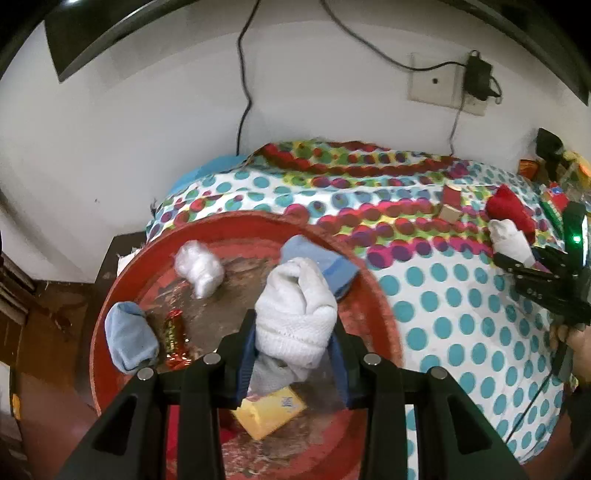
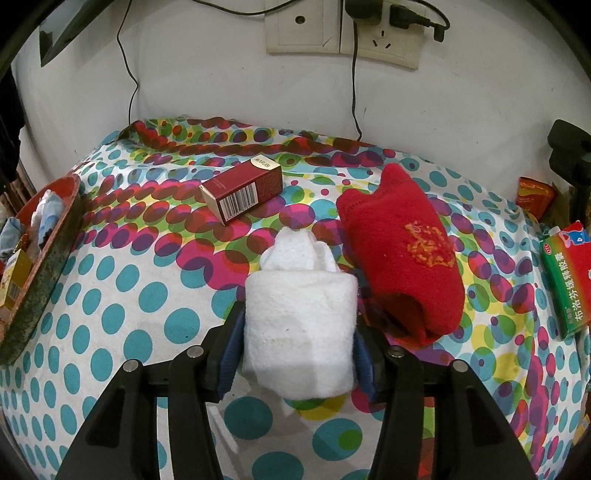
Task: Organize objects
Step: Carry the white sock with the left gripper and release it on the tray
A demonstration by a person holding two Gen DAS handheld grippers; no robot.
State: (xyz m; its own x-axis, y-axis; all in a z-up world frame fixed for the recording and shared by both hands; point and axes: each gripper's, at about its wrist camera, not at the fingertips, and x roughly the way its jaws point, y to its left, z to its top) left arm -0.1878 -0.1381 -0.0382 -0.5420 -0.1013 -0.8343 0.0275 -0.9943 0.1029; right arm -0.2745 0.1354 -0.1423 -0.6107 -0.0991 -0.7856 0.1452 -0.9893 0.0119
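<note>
My left gripper [image 1: 293, 341] is shut on a rolled white sock [image 1: 295, 314] and holds it over the round red tray [image 1: 236, 225]. The tray holds a light blue sock [image 1: 129, 336], a blue sock [image 1: 321, 262], a white plastic wad [image 1: 199, 267], a shiny red wrapper [image 1: 173, 338] and a yellow box [image 1: 269, 410]. My right gripper [image 2: 295, 334] is shut on a second rolled white sock [image 2: 299, 328] on the polka-dot cloth [image 2: 129, 295]. A red sock [image 2: 406, 251] lies just right of it. A dark red box [image 2: 243, 194] lies behind.
A green and red medicine box [image 2: 567, 280] and an orange packet [image 2: 533, 194] sit at the right edge. The tray's rim [image 2: 44, 266] shows at the left. Wall sockets [image 2: 343, 29] with cables hang above. The other gripper [image 1: 550, 280] shows at the right.
</note>
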